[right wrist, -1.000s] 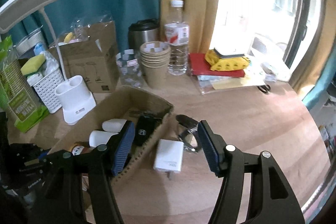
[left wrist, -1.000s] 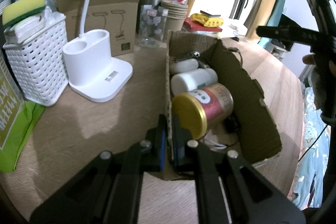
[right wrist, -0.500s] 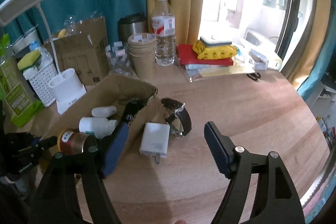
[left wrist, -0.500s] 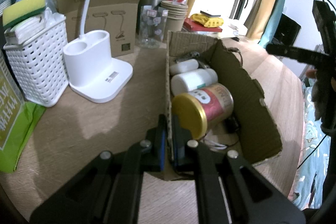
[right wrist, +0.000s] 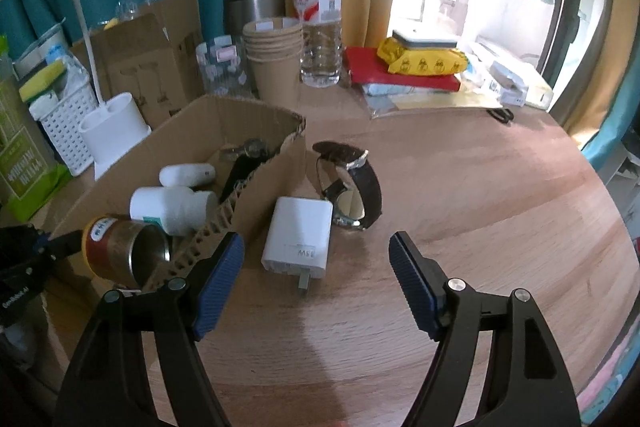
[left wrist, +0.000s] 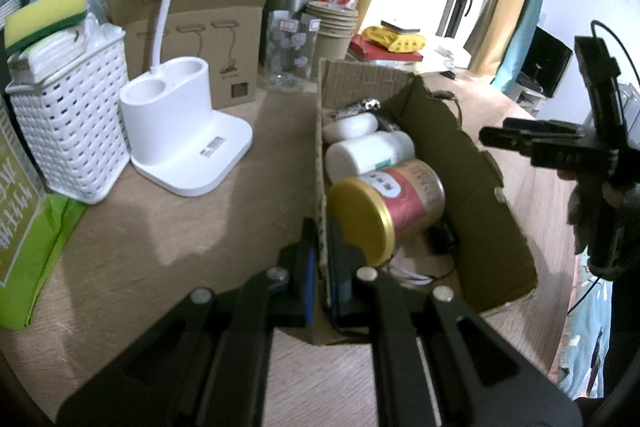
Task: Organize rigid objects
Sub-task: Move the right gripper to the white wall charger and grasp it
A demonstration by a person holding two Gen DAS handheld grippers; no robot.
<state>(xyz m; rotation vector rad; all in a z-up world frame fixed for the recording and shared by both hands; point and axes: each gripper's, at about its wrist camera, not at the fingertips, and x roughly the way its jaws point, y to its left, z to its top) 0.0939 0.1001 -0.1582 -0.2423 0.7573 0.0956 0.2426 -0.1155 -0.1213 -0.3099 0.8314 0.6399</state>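
Observation:
My left gripper (left wrist: 323,267) is shut on the near wall of an open cardboard box (left wrist: 472,163), also seen in the right wrist view (right wrist: 260,131). In the box lie a red can with a gold lid (left wrist: 384,203), a white bottle (left wrist: 368,151) and a small white case (left wrist: 350,127). My right gripper (right wrist: 316,283) is open and empty, above the table in front of a white charger (right wrist: 298,237) and a black-strap wristwatch (right wrist: 352,183), both beside the box. The right gripper also shows at the right of the left wrist view (left wrist: 560,147).
A white lamp base (left wrist: 180,139), a white basket with a sponge (left wrist: 68,119), a brown carton (left wrist: 200,27), paper cups (right wrist: 274,59), a water bottle (right wrist: 320,23), a steel flask (right wrist: 252,7) and books with a yellow pack (right wrist: 408,67) line the table's back. A green pack (left wrist: 24,235) lies left.
My right gripper has pulled back and dropped lower, so the charger and watch now lie just ahead of its open fingers. The left gripper has kept its hold on the box wall.

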